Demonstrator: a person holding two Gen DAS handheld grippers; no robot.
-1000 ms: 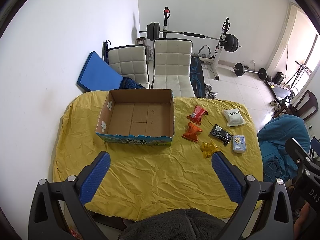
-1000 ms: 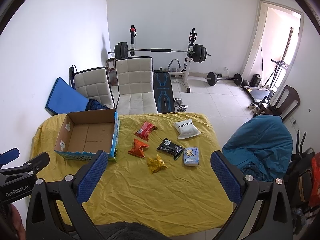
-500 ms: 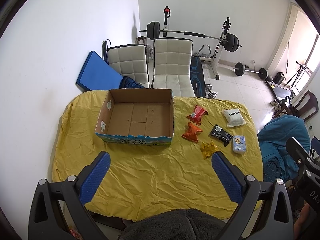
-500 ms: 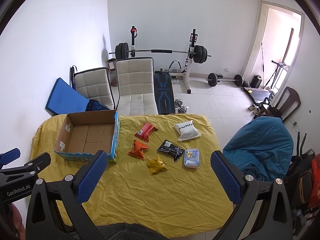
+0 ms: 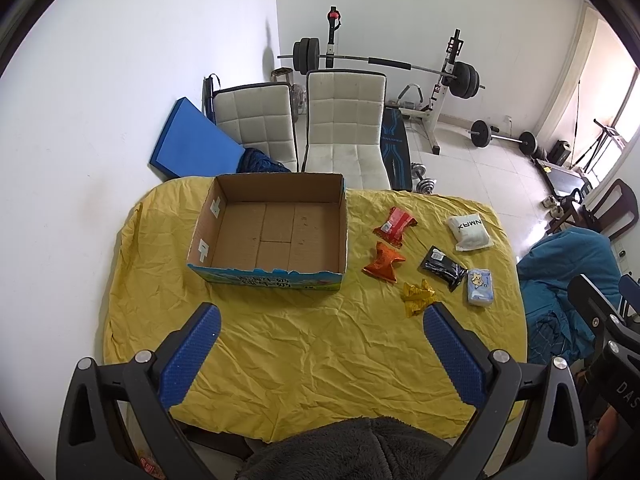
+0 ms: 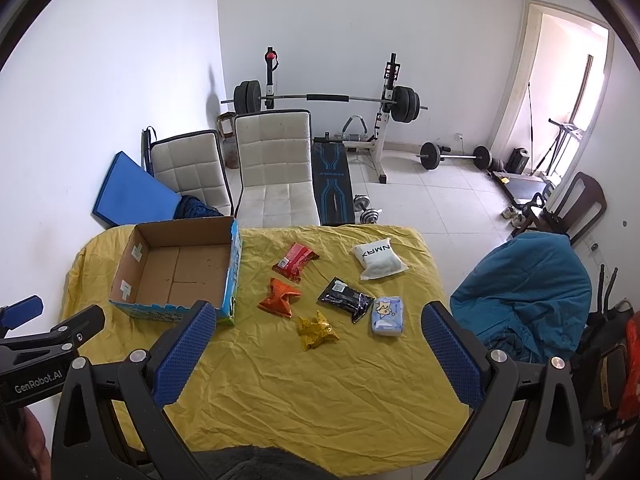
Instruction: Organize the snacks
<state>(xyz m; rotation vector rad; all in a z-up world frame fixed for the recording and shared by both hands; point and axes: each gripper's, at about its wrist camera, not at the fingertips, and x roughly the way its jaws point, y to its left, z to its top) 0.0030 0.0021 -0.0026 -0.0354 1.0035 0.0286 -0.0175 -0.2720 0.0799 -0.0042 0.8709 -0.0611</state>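
Cardboard box (image 5: 276, 232): empty. Six snack packets (image 6: 280, 294): unmoved on table (image 5: 320, 344). Left gripper (image 5: 320, 344), right gripper (image 6: 318, 346): held released; nothing changed, sorting unstarted.

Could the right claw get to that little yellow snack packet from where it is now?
Probably yes. The right claw hangs open above the table, holding nothing, and the yellow packet lies just ahead on the yellow cloth, apart from the other snacks, with nothing over it.
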